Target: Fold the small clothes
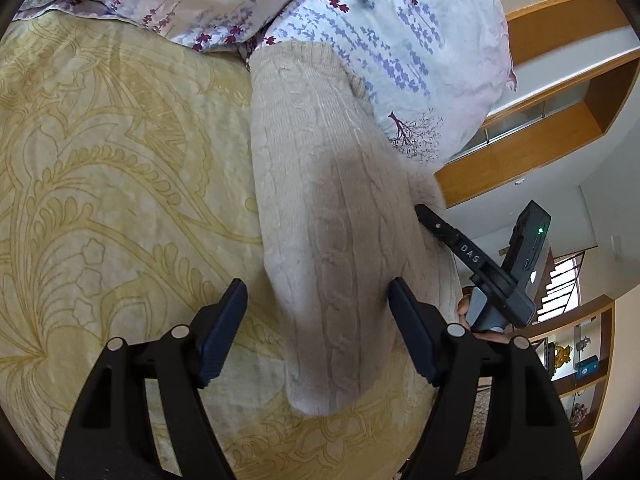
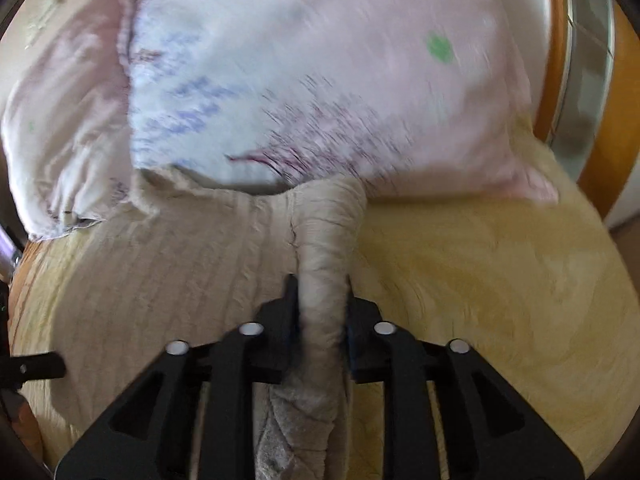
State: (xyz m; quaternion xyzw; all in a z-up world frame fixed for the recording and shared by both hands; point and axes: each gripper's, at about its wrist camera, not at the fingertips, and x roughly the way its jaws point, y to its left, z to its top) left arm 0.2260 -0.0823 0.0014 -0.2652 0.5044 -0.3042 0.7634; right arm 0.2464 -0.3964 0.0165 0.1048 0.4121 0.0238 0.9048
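Note:
A beige cable-knit sweater lies on a yellow patterned bedspread, its far end against the floral bedding. My left gripper is open, its fingers to either side of the sweater's near end, holding nothing. My right gripper is shut on a bunched sleeve of the sweater, which runs up between its fingers. The right gripper's body also shows in the left wrist view, beside the sweater's right edge. The right wrist view is blurred.
A floral white, pink and lilac duvet is heaped at the far side of the bed. Wooden shelving and a staircase stand to the right. A wooden bed frame curves at the right.

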